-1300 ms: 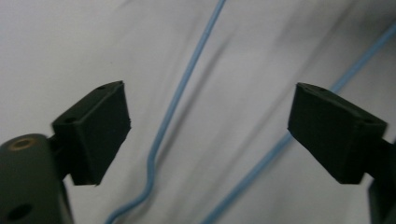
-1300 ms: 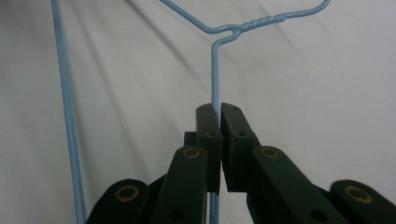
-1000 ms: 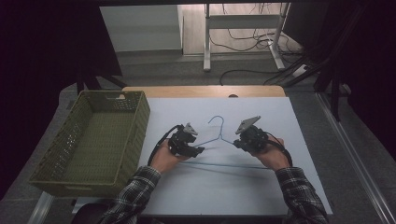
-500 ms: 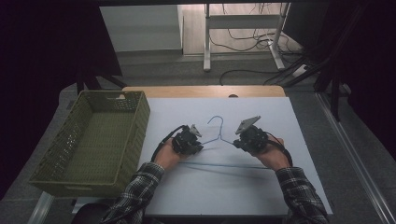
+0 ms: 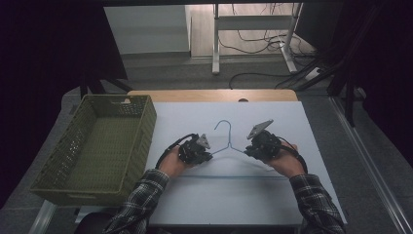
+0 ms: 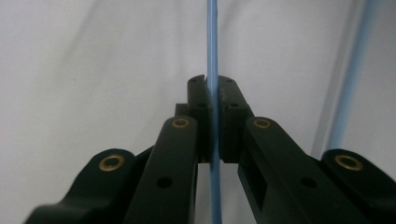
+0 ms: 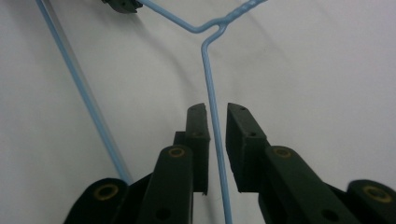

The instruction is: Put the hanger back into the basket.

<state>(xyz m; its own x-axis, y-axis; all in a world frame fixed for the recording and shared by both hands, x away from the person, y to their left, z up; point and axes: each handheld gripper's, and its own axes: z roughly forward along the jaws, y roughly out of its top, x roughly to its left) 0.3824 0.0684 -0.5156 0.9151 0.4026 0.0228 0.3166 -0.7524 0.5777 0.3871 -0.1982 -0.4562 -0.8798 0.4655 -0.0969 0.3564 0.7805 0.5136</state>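
- On the white table top (image 5: 302, 122), near the person's edge, lies a blue wire hanger (image 5: 229, 146). Its hook points to the far side, and its long bottom bar runs left to right across the table.
- The left gripper (image 5: 196, 150) sits at the hanger's left sloping shoulder. In the left gripper view its jaws are clenched on the wire (image 6: 212, 56), which passes straight up between the pads (image 6: 197, 95) along the gripper's own line.
- The right gripper (image 5: 261, 145) sits at the right sloping shoulder. In the right gripper view the wire (image 7: 208, 79) runs between the two jaws with a plain gap on either side, so this one is released and straddles the wire without grasping it.
- The relation that matters: the right shoulder wire lies lengthwise inside the open jaws and leads ahead to the twisted neck (image 7: 233, 16). The jaws need only come together where they stand; no reach appears necessary.
- Both hands are about equally close to the hanger, one on each shoulder, with the neck between them.
- From the high view alone I cannot tell whether the hanger is lifted off the surface or rests on it; the shadows in the gripper views suggest it is at most slightly raised.
- A green woven basket (image 5: 146, 114) stands well apart at the left. It looks empty, and neither hand is near it.
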